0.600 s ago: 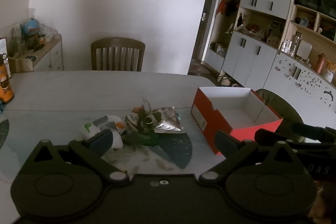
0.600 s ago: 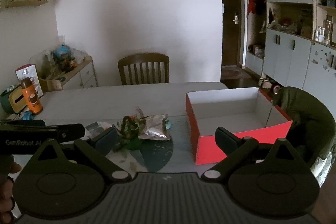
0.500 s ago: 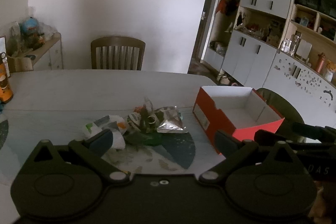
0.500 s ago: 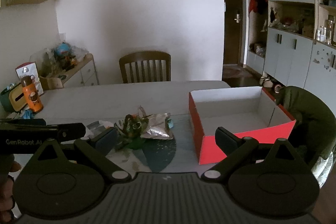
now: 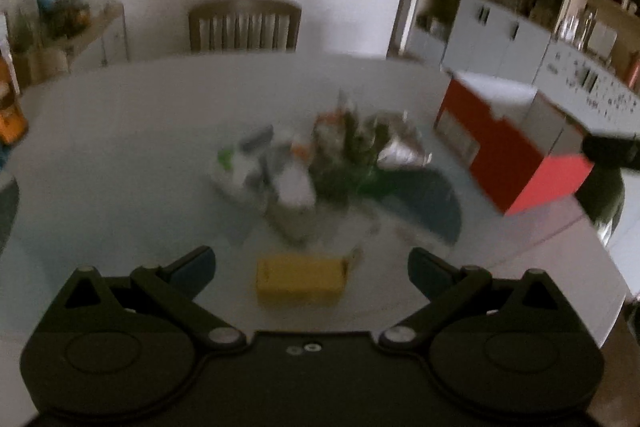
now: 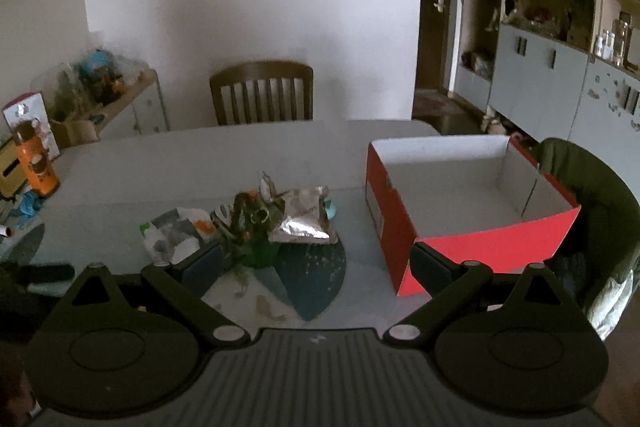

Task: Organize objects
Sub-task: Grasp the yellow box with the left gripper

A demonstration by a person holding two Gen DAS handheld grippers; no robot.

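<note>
Both grippers are tilting down over the table (image 6: 200, 155), jaws spread wide and gripping nothing: left gripper (image 5: 312, 269) is framing a yellow block (image 5: 300, 281), right gripper (image 6: 316, 263) is facing the wrappers (image 6: 248, 223) beside the red box (image 6: 472, 227).

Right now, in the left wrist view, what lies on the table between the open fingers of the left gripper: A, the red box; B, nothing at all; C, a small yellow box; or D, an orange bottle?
C: a small yellow box lies on the table between the wide-open fingers of the left gripper.
</note>
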